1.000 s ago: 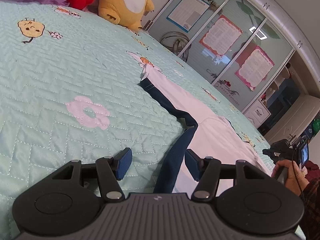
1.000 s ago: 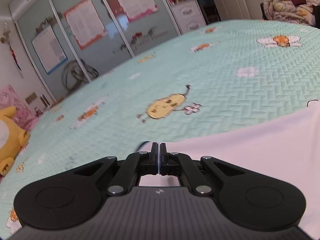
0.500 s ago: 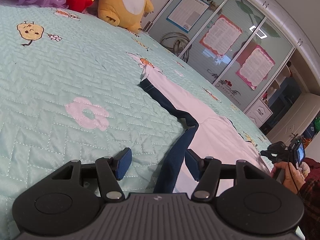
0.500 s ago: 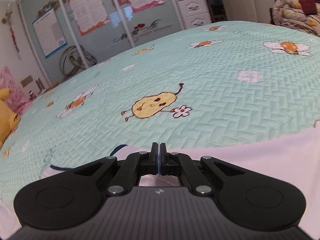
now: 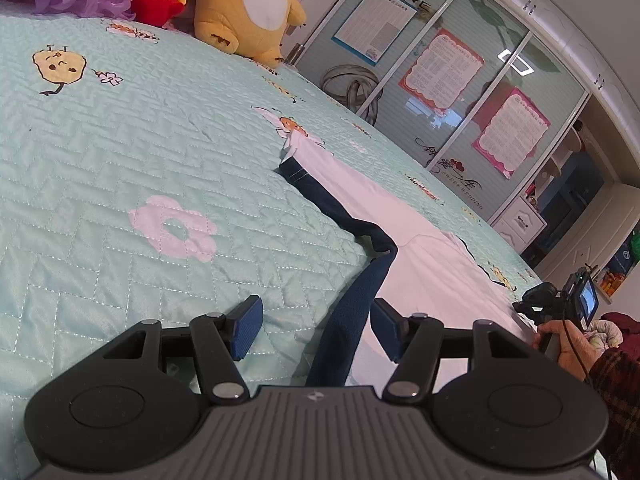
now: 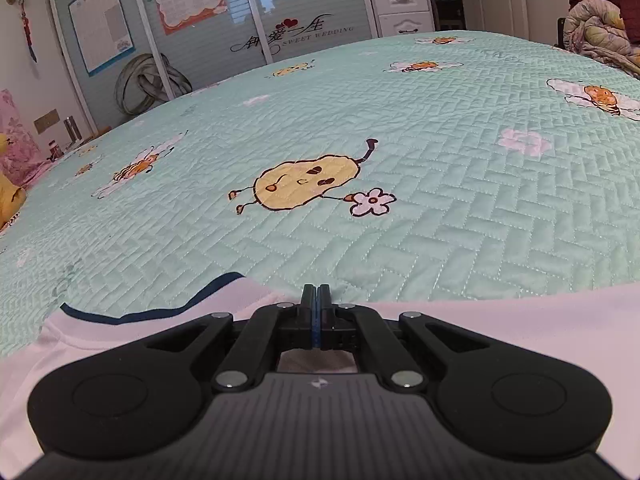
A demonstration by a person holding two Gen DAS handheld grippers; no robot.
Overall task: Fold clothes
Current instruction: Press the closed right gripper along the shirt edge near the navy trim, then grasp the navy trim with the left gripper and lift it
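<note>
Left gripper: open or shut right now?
Open: the left gripper has its blue pads well apart, the shirt's navy trim lying loose between them.

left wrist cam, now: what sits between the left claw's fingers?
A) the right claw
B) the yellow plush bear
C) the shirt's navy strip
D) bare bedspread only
C: the left claw stands open, and the navy strip of the white shirt runs up between its fingers, with neither pad pressing on it.

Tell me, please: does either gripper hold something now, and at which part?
Right gripper is shut at the white shirt's edge, apparently pinching it. Left gripper is open, astride its navy trim.
</note>
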